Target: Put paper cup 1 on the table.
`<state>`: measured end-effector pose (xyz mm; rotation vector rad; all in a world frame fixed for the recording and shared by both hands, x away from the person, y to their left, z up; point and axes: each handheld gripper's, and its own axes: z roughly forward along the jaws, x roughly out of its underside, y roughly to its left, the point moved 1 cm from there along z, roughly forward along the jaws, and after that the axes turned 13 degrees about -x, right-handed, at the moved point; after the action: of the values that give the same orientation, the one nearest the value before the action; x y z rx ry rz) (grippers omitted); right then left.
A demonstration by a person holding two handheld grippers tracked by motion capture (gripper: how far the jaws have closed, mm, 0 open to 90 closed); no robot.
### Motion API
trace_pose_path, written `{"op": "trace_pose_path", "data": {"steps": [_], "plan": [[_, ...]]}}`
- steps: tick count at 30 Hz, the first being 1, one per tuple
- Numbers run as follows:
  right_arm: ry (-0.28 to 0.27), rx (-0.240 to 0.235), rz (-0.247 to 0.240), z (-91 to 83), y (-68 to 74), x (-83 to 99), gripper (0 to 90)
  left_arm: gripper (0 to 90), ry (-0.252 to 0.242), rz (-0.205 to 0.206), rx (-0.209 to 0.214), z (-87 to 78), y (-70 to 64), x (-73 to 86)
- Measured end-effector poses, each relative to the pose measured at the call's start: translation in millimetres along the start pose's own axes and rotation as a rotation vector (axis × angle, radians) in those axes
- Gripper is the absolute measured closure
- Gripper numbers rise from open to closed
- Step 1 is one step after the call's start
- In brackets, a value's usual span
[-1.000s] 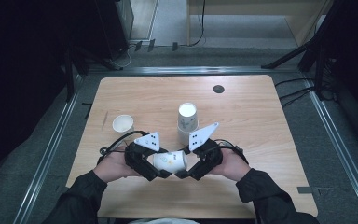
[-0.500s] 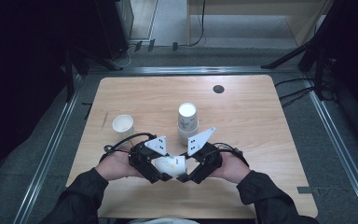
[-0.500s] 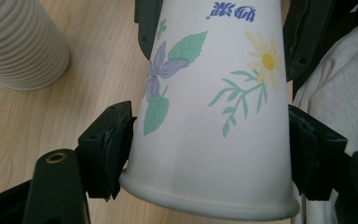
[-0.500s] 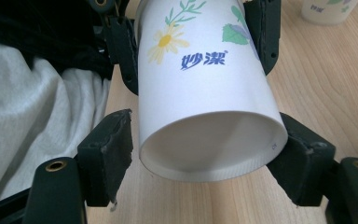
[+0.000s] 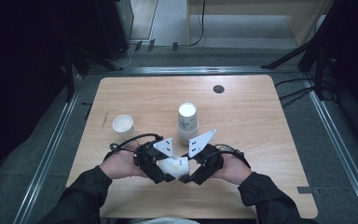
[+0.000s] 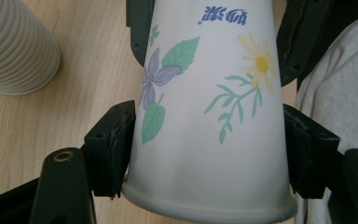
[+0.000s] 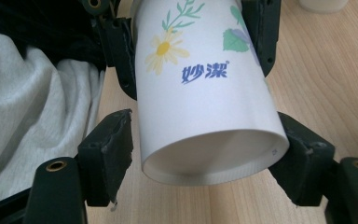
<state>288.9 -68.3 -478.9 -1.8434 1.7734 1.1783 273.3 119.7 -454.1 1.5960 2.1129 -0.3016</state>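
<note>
Squeezing from both ends is the risk: the left claw and right claw are each clamped on one floral paper cup, held just in front of the stacked cups; any harder pull could crumple it.

Paper cup between both claws near table's front edge, stacked cups behind, single cup perhaps farther left
</note>
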Motion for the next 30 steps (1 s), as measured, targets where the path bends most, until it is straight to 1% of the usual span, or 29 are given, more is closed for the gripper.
{"op": "trace_pose_path", "data": {"steps": [7,15,18,20,21,22,24,26,28,30], "plan": [[-0.007,0.005,-0.008,-1.0,0.8,-1.4,27.3,30.2,-0.009,-0.003,0.0,-1.4,-0.1,-0.1],[-0.009,0.007,-0.025,-1.2,2.4,-2.8,27.2,32.4,0.01,0.004,0.01,-0.9,-0.6,-1.2],[0.0,0.011,-0.032,0.3,3.4,-3.4,27.2,32.4,0.02,0.006,0.01,1.0,-1.7,-1.6],[0.016,0.021,-0.041,1.8,3.6,-3.3,31.1,31.8,0.024,0.007,0.016,1.3,-2.0,-1.8],[0.026,0.035,-0.048,1.7,3.9,-3.4,33.4,31.3,0.021,0.008,0.011,1.1,-2.1,-1.8],[0.031,0.041,-0.056,1.0,4.5,-3.8,33.6,30.8,0.015,0.008,0.01,0.7,-1.6,-1.7],[0.028,0.049,-0.073,-0.7,5.5,-5.4,34.0,29.4,-0.003,0.001,0.009,-1.2,-0.7,-1.1],[0.022,0.05,-0.079,-3.8,6.5,-6.7,34.4,27.3,-0.025,-0.004,0.006,-2.9,0.6,-0.2],[0.01,0.055,-0.081,-6.3,6.8,-7.1,34.6,24.3,-0.048,-0.025,-0.001,-4.2,2.5,0.6],[0.0,0.059,-0.08,-8.9,6.6,-6.7,34.6,17.5,-0.064,-0.052,0.017,-5.5,5.7,1.8]]}}
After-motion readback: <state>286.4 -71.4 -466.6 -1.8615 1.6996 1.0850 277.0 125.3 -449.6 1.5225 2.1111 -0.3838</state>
